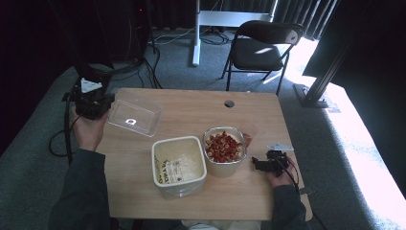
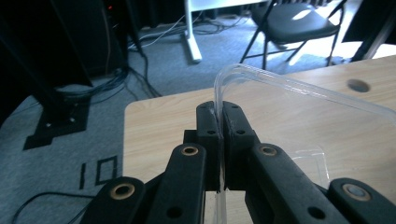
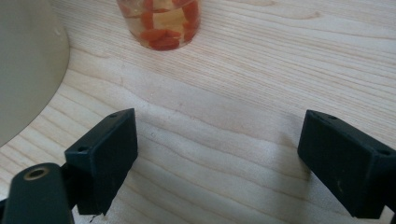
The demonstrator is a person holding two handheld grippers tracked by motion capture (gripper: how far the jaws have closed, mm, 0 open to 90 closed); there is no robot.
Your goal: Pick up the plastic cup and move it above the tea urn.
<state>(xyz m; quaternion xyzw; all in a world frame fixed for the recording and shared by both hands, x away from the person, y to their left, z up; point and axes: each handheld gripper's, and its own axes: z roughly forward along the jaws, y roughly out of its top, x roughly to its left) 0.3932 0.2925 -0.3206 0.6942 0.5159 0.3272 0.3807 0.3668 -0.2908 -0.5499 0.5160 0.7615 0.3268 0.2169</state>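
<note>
Clear plastic rectangular lid (image 1: 133, 117), count one, pinched by its edge between the jaws of left gripper (image 1: 93, 106); same pinch seen close in the left gripper view, pads clamped flat on the thin rim (image 2: 218, 100). Lid held over the far-left corner of the light wooden table (image 1: 191, 108), tilted, no readable print on it.

Containers, count two, standing mid-table and touching side by side:
- white square plastic tub (image 1: 178, 165), open, pale contents, paper label with dark print at its left inner side, text too small to read.
- clear rounded tub with red pieces (image 1: 224, 149), open, just right of the white one; its base also seen in the right gripper view (image 3: 161, 21), no label visible.

Right gripper (image 1: 265, 164) low at the table's right edge, near the clear tub, not touching it. Jaws spread wide in the right gripper view (image 3: 217, 158), bare wood between them, nothing held.

Grippers, count two. Black folding chair (image 1: 264, 45), count one, on grey carpet beyond the table. Round cable hole (image 1: 229, 103) in the tabletop, count one.
</note>
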